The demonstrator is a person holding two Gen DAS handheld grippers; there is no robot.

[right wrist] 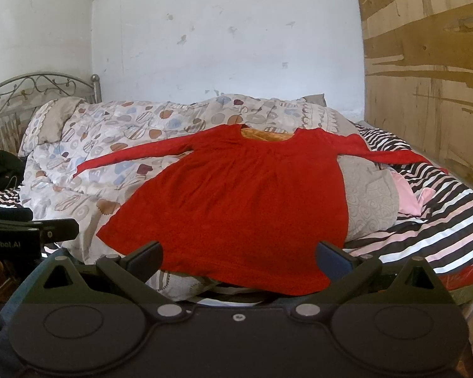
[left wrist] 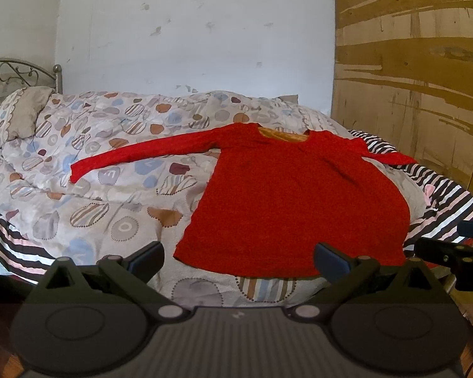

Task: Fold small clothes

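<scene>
- A small red long-sleeved top is lying flat on the bed, front up, hem toward the cameras.
- Both sleeves are stretching outward, neckline showing an orange lining.

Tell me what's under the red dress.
The red dress lies on a patterned quilt; a grey pillow pokes out beside it. What lies directly beneath is covered.

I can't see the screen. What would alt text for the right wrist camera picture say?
A red long-sleeved top lies spread flat on a patterned quilt on a bed, sleeves stretched out to both sides. In the foreground the right gripper is open, with the hem between its fingers, not gripped. The left gripper shows at the left edge.
</scene>
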